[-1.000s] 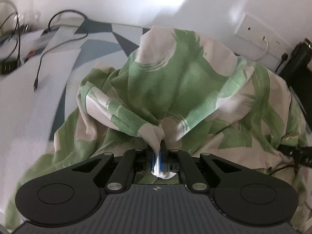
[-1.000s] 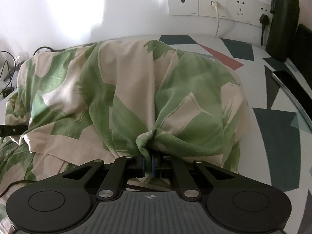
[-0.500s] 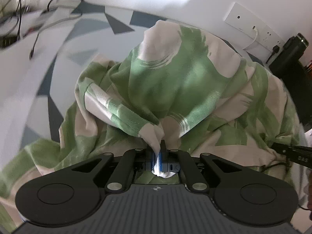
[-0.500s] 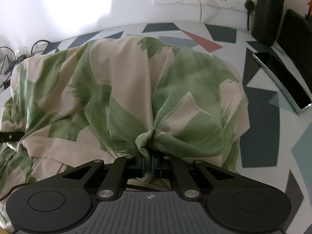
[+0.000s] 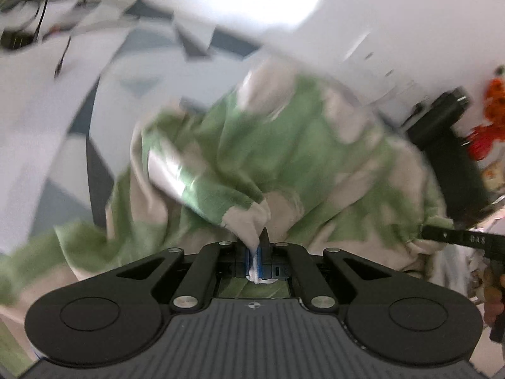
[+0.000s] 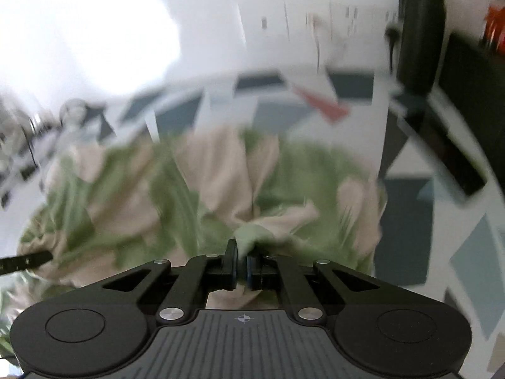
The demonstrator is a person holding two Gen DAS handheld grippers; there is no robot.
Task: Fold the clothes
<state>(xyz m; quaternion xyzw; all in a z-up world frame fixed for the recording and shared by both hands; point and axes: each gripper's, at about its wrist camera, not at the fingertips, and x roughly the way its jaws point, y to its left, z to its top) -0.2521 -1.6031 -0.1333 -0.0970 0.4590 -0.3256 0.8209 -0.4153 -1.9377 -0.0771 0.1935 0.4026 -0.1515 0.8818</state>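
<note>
One garment [image 5: 303, 158], a soft cloth printed in green and beige patches, is bunched into a rumpled heap on the table [image 6: 407, 221], whose white top bears dark blue-grey triangles and one red one. Both views are smeared by motion blur, so its seams and edges are hard to read and its kind cannot be told. Two grippers hold it: the left gripper [image 5: 256, 252] is clamped on a beige corner, with a white scrap of cloth poking out behind its blue pads, and the right gripper [image 6: 241, 257] is pinched on a green fold. Each gripped corner is drawn up toward its camera, and cloth fans away from it toward the wall. From the right wrist the heap spreads wider left to right than front to back; a true long axis cannot be told. One dark bottle [image 6: 421, 28] stands at the table's far right by the wall, and cables [image 5: 34, 15] lie at the far left.
</note>
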